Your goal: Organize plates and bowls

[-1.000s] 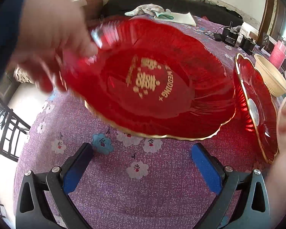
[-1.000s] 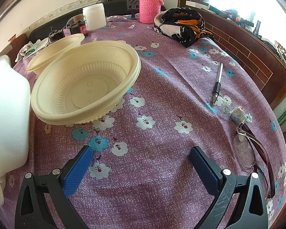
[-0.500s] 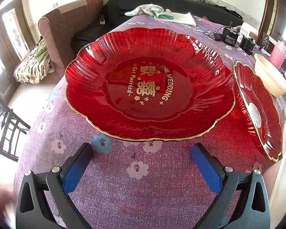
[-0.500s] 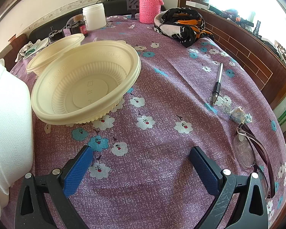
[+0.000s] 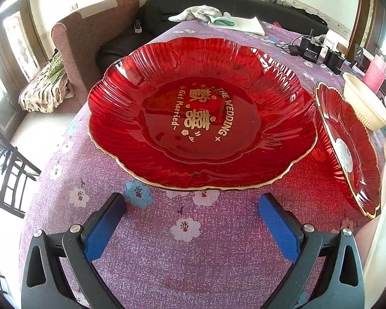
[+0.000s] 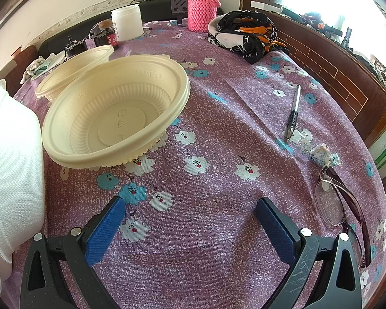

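A large red glass plate (image 5: 200, 113) with gold wedding lettering lies on the purple flowered tablecloth, just ahead of my left gripper (image 5: 191, 219), which is open and empty. A second red plate (image 5: 347, 149) sits at its right. A cream plastic bowl (image 6: 115, 118) sits ahead and left of my right gripper (image 6: 190, 219), which is open and empty. A second cream bowl (image 6: 74, 72) lies behind it; it also shows in the left wrist view (image 5: 365, 105). A white bowl (image 6: 10, 170) stands at the far left edge, also in the left wrist view (image 5: 383, 244).
A pen (image 6: 293, 113), a wrapped candy (image 6: 321, 154) and glasses (image 6: 339, 206) lie to the right. A pink flask (image 6: 202, 2), a white jar (image 6: 127, 23) and a patterned cloth (image 6: 244, 33) stand at the back. The table's left edge (image 5: 38, 180) drops near a sofa (image 5: 90, 36).
A hand that held the large red plate has let go and left the view; the plate has settled flat on the table. The white bowl at the right gripper's left shifted slightly.
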`<state>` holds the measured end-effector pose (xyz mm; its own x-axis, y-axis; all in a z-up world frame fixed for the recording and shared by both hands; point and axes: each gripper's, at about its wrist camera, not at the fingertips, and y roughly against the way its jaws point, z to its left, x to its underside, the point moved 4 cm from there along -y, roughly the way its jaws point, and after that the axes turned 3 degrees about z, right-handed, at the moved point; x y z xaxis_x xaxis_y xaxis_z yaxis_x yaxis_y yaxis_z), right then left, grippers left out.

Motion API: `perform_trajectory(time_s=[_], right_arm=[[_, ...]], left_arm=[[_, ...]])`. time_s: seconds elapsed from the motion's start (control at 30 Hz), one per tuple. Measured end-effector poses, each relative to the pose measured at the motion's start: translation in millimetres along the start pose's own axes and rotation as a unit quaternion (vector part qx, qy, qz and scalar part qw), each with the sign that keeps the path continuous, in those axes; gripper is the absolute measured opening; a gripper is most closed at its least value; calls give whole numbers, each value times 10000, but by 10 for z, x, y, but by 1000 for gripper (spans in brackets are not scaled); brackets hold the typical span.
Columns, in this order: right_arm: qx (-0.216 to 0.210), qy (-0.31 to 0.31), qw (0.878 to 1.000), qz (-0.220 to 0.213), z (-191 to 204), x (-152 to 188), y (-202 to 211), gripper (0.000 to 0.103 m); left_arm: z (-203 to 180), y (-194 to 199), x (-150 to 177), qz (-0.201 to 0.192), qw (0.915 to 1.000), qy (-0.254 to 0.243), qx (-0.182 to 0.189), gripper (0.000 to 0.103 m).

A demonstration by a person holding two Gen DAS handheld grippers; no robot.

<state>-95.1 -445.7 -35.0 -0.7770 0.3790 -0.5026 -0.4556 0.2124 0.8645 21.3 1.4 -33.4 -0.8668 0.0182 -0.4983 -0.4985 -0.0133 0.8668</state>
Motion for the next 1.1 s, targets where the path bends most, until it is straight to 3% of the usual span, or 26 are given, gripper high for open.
perform_trajectory(time_s=[0.47,0.63,0.77,0.93,1.1], right_arm=[[-12,14,10000,-1,-17,-7,-17,102],[-235,274,9993,88,5,26,9,102],[-628,306,9975,115,-122,191,202,102],[-706,723,9941,-393,-145,301,600,103],[-1213,941,9839,-910,-28,277,1010,103]], left_arm=[[-38,24,32,63,9999,110,-83,103],[-30,142,204,211,9996,-161,99,103],[-31,349,421,39,9982,-468,378,103],[59,574,528,-153,9961,-500,707,103],[152,713,532,-226,9953,-444,831,103]])
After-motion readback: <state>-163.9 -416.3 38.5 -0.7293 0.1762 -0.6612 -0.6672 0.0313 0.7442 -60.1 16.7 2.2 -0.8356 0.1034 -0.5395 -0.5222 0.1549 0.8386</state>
